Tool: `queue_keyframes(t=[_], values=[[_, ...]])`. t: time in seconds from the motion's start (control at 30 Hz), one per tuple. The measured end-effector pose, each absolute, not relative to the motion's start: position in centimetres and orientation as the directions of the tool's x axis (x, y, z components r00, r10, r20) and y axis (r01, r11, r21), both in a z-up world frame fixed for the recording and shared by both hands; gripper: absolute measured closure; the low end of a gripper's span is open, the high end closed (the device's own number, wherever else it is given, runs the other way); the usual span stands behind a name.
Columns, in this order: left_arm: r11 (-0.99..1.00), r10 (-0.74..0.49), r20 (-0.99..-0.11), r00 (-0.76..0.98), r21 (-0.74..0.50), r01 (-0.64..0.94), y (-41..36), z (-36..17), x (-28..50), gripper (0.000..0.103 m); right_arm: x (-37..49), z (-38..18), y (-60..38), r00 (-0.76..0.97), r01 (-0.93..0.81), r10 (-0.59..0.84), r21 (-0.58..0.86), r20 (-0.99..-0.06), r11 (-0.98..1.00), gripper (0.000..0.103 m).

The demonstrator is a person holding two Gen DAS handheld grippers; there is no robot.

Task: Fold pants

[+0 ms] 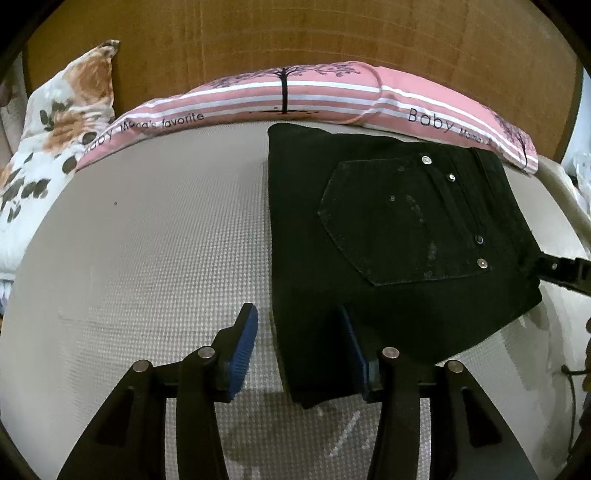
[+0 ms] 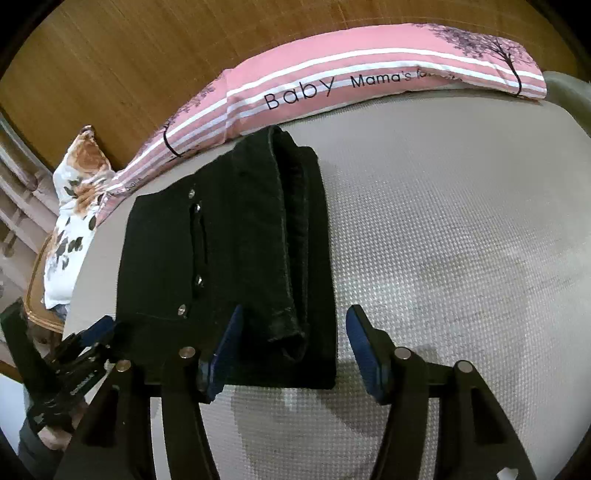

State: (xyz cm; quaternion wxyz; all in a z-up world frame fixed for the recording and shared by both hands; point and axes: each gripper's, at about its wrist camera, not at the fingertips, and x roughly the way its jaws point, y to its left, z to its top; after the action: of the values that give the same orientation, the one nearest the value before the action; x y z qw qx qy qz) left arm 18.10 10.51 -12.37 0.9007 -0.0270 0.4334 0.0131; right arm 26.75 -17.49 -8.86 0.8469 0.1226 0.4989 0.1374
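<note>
Nearest the lens, left gripper (image 1: 299, 350) with blue pads spread apart, gripping nothing, its inner pad over the near corner of the black pants (image 1: 391, 236). Pants folded into a compact rectangle, back pocket and rivets upward, lying flat on the grey textured mattress (image 1: 155, 258), just short of a pink striped pillow (image 1: 295, 96) along the wooden headboard (image 1: 295, 33). Floral pillow (image 1: 55, 147) at the far left. Right gripper (image 2: 295, 350) likewise released, jaws straddling the folded edge, possibly brushing the cloth.
</note>
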Motion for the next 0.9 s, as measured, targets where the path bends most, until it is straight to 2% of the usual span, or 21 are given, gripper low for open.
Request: queue_keyframes(t=[0.1,0.27,0.43,0.57,0.63,0.67,0.77,0.8,0.9], values=[[0.997,-0.003,-0.786,0.618,-0.050,-0.060,11.0,-12.4,18.3,0.046,26.7,-9.3,-17.6,0.475,-0.102,0.338,0.331,-0.812,0.938,0.042],[0.992,0.018,-0.794,0.607,-0.062,-0.109,11.8,-11.3,17.6,0.046,26.6,-9.3,-17.9,0.474,-0.072,0.343,0.352,-0.811,0.933,0.041],[0.993,0.039,-0.796,0.604,-0.039,-0.115,11.5,-9.8,15.3,0.045,26.1,-7.7,-17.4,0.503,-0.053,0.290,0.306,-0.814,0.951,0.036],[0.987,0.050,-0.791,0.610,-0.052,-0.149,11.4,-8.3,13.1,0.038,24.4,-5.7,-16.4,0.531,-0.076,0.244,0.241,-0.812,0.967,0.035],[0.982,0.066,-0.784,0.617,-0.060,-0.181,11.3,-7.5,12.0,0.036,23.1,-4.7,-15.8,0.548,-0.077,0.207,0.198,-0.811,0.977,0.022],[0.978,0.079,-0.783,0.617,-0.059,-0.200,11.2,-7.1,11.4,0.035,22.5,-4.4,-15.6,0.558,-0.076,0.199,0.189,-0.806,0.979,0.018],[0.973,0.100,-0.774,0.626,-0.055,-0.224,10.7,-6.4,9.7,0.035,20.3,-3.1,-14.8,0.588,-0.081,0.173,0.155,-0.790,0.985,0.015],[0.972,0.109,-0.770,0.628,-0.050,-0.230,10.5,-6.1,9.1,0.035,19.6,-2.8,-14.4,0.587,-0.082,0.167,0.146,-0.792,0.986,0.010],[0.968,0.134,-0.760,0.636,-0.037,-0.248,9.8,-5.3,7.3,0.035,17.4,-1.9,-13.6,0.598,-0.104,0.182,0.150,-0.781,0.983,0.010]])
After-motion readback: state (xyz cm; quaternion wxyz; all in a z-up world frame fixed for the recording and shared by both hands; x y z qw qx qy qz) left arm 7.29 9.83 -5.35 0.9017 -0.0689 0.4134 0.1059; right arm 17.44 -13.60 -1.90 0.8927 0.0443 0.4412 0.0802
